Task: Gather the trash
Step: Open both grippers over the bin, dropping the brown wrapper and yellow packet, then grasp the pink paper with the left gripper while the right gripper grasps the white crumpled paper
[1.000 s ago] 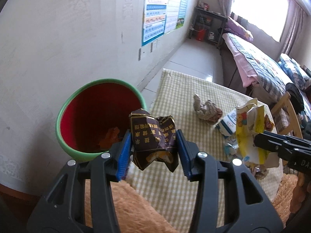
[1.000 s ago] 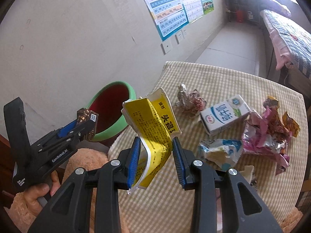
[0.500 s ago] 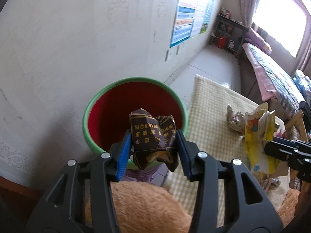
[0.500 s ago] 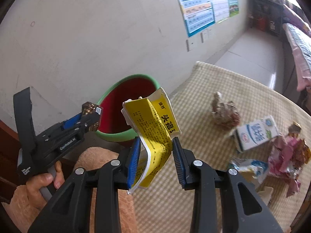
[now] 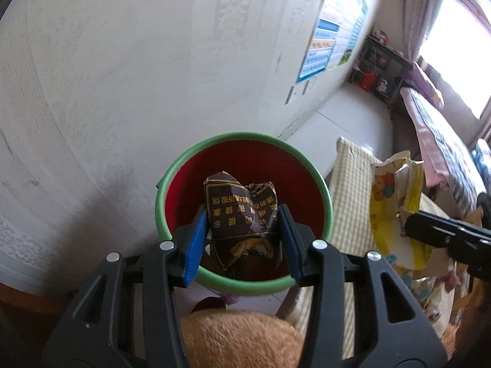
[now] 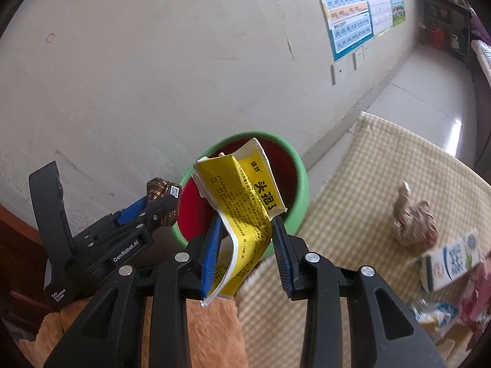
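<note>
Both hands have swung off the checked worktop (image 6: 353, 245) toward the wall since the earlier frame, so the red bin with the green rim (image 5: 245, 282) now sits squarely ahead of the left gripper (image 5: 242, 230) instead of off to its left side. Its jaws pinch a crumpled brown cigarette pack (image 5: 242, 214), which hangs directly above the bin's open mouth; a release there should let it fall inside. The right gripper (image 6: 245, 242) has its jaws clamped on a bent yellow carton (image 6: 245, 196), long axis running up and away from the jaws. That carton overlaps the bin's near rim in the right wrist view, but the jaws seem short of the opening, over the worktop's edge, so the left hand looks nearer to dropping. Right of the right jaws, still on the worktop, lie a crumpled wrapper (image 6: 414, 220), a milk carton (image 6: 451, 260) and more litter, blurred. An orange plush sleeve (image 5: 239, 340) shows beneath the jaws. Nothing blocks the bin.
</note>
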Available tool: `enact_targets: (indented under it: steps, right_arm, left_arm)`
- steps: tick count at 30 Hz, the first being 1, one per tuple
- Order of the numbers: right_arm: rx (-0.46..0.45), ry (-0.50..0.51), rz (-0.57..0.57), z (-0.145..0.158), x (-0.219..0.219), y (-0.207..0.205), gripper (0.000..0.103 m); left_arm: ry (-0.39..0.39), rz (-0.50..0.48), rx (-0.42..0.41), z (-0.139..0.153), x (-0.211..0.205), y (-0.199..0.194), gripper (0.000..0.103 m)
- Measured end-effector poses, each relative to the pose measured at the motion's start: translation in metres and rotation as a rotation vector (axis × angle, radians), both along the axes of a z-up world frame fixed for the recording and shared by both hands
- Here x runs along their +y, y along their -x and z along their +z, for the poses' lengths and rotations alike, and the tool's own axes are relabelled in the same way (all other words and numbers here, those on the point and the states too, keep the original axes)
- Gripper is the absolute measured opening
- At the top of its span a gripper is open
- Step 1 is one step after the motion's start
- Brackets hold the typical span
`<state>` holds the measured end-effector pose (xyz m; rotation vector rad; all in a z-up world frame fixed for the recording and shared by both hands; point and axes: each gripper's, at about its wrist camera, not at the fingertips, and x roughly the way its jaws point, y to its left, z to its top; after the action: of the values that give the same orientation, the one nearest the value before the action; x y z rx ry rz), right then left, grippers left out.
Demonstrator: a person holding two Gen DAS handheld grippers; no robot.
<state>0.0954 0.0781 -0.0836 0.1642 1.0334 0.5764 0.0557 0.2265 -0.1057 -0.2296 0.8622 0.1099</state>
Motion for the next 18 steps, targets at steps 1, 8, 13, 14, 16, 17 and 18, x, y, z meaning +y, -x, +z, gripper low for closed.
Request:
enact_targets:
  steps: [1, 8, 13, 14, 16, 17, 18]
  right_arm:
    - [0.007, -0.008, 0.001, -0.001, 0.005, -0.007, 0.033]
    - [0.01, -0.083, 0.001, -0.004, 0.027, -0.041, 0.054]
    - [0.016, -0.098, -0.025, -0.002, 0.02, -0.045, 0.054]
    - [0.002, -0.095, -0.028, 0.001, 0.012, -0.039, 0.054]
    - [-0.025, -0.081, -0.033, 0.006, -0.004, -0.029, 0.054]
    - [-0.04, -0.068, -0.042, 0.009, -0.018, -0.02, 0.054]
    - [-0.046, -0.056, -0.053, 0.01, -0.029, -0.013, 0.054]
  left_arm:
    - [0.007, 0.009, 0.001, 0.0, 0.005, -0.005, 0.043]
    - [0.022, 0.037, 0.002, -0.005, 0.02, -0.028, 0.072]
    - [0.052, 0.056, 0.031, -0.013, 0.03, -0.032, 0.076]
    - [0.049, 0.058, 0.028, -0.012, 0.03, -0.03, 0.076]
    - [0.045, 0.057, 0.025, -0.009, 0.027, -0.024, 0.076]
    - [0.044, 0.053, 0.023, -0.006, 0.025, -0.021, 0.076]
    - [0.044, 0.051, 0.022, -0.005, 0.023, -0.018, 0.076]
